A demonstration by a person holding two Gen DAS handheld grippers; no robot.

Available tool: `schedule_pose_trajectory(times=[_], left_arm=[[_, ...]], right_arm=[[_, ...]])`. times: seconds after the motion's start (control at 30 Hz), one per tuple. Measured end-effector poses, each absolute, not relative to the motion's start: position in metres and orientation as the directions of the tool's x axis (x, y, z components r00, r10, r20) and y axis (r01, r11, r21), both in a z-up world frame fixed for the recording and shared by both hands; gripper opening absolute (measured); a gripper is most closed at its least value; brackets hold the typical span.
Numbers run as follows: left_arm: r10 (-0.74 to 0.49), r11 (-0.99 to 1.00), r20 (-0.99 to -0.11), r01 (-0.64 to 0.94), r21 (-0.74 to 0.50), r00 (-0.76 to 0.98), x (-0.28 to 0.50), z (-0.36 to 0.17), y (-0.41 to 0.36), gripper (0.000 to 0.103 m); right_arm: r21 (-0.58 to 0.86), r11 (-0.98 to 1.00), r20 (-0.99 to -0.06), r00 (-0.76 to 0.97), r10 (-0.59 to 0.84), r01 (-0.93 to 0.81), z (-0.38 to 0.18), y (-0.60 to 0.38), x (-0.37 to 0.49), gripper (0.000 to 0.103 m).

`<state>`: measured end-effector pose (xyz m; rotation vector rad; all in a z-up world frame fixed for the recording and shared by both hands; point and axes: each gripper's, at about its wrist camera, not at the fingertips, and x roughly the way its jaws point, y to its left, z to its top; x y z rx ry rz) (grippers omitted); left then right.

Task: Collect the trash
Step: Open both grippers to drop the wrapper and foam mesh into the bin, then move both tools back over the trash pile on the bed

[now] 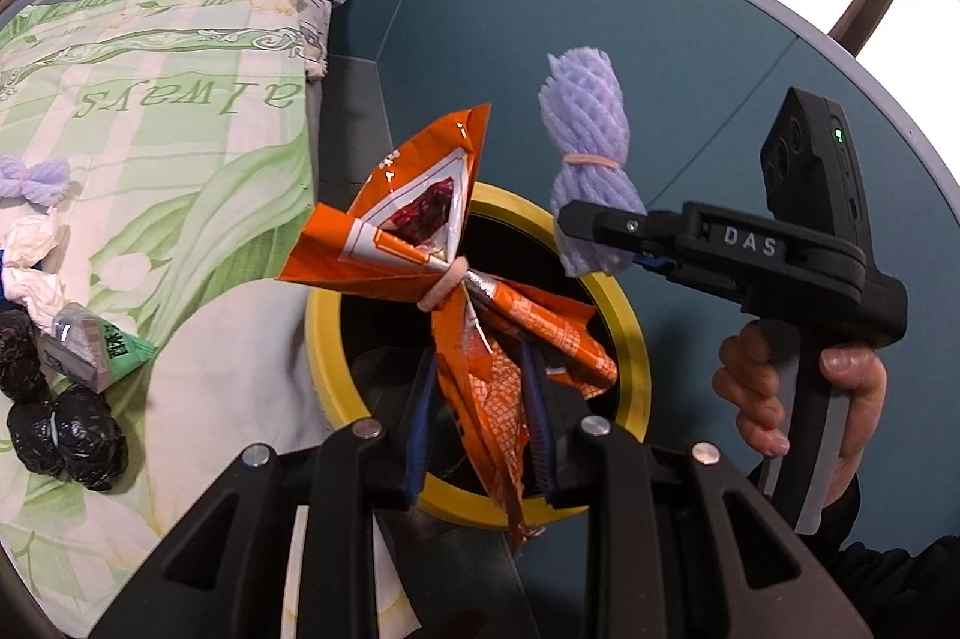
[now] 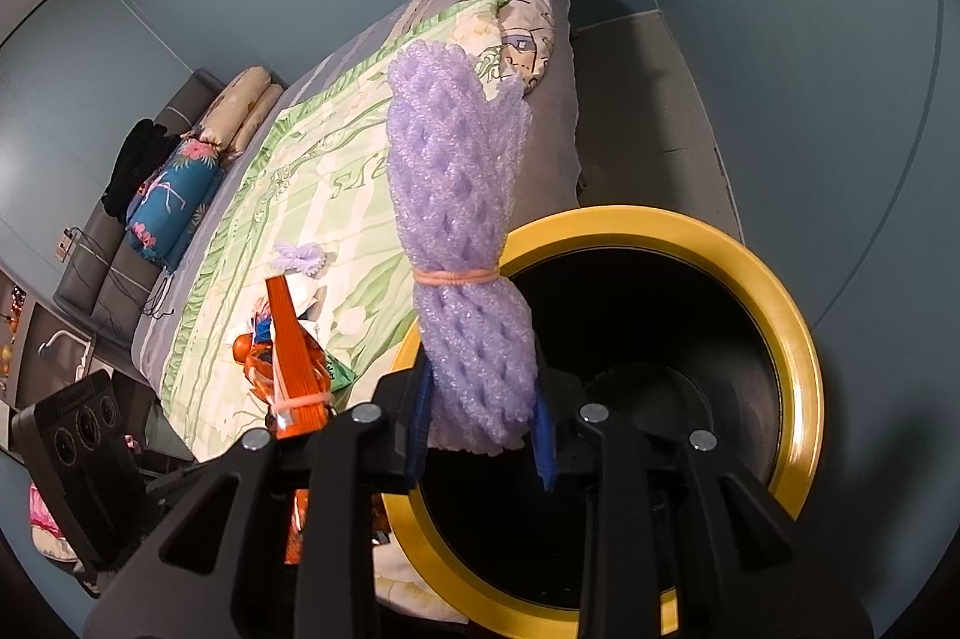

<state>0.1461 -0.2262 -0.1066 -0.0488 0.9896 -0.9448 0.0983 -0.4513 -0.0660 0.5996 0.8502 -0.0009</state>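
Note:
My left gripper point(image 1: 480, 357) is shut on an orange snack wrapper point(image 1: 420, 219) tied with a rubber band, held above the black bin with a yellow rim point(image 1: 630, 327). To its right, a hand point(image 1: 852, 375) holds my right gripper point(image 1: 576, 231), which is shut on a purple foam net bundle point(image 1: 585, 123), also banded, at the bin's far edge. In the right wrist view the foam net point(image 2: 462, 195) stands upright between the blue pads point(image 2: 420, 417) of my right gripper point(image 2: 480, 381). The bin rim point(image 2: 798, 339) lies just behind, and the orange wrapper point(image 2: 294, 339) is at lower left.
A bed with a green patterned quilt point(image 1: 180, 147) lies left of the bin. It carries another purple foam net point(image 1: 36, 177), crumpled white tissue point(image 1: 30, 249), a green and white packet point(image 1: 96, 348) and black bags point(image 1: 66, 435). Pillows point(image 2: 174, 201) sit at the bed's head. Blue walls surround.

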Motion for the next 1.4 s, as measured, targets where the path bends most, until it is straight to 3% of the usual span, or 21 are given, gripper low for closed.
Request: schedule_pose_trajectory(times=[0.1, 0.17, 0.37, 0.77, 0.83, 1.17, 1.4], left_arm=[[-0.695, 0.62, -0.691, 0.651, -0.437, 0.198, 0.146, -0.11, -0.226, 0.028], [-0.691, 0.629, -0.693, 0.643, -0.437, 0.206, 0.148, -0.112, -0.225, 0.037], [-0.69, 0.644, -0.686, 0.627, -0.438, 0.23, 0.148, -0.11, -0.216, 0.049], [-0.654, 0.722, -0.676, 0.546, -0.424, 0.34, 0.167, -0.097, -0.174, 0.061], [-0.641, 0.742, -0.669, 0.527, -0.415, 0.375, 0.172, -0.091, -0.164, 0.064], [-0.551, 0.831, -0.653, 0.416, -0.37, 0.52, 0.189, -0.069, -0.106, 0.08], [-0.48, 0.877, -0.652, 0.344, -0.335, 0.587, 0.198, -0.062, -0.066, 0.086]], right_arm=[[0.501, 0.83, -0.703, 0.675, 0.226, 0.244, -0.066, -0.453, 0.098, 0.031], [0.505, 0.825, -0.701, 0.678, 0.221, 0.253, -0.066, -0.455, 0.097, 0.035], [0.515, 0.814, -0.694, 0.688, 0.213, 0.268, -0.065, -0.459, 0.093, 0.044], [0.511, 0.829, -0.677, 0.7, 0.227, 0.225, -0.058, -0.453, 0.094, 0.046], [0.505, 0.837, -0.676, 0.699, 0.232, 0.21, -0.056, -0.448, 0.096, 0.052], [0.476, 0.874, -0.675, 0.679, 0.288, 0.102, -0.046, -0.404, 0.117, 0.058], [0.461, 0.888, -0.673, 0.653, 0.348, 0.002, -0.039, -0.364, 0.136, 0.063]])
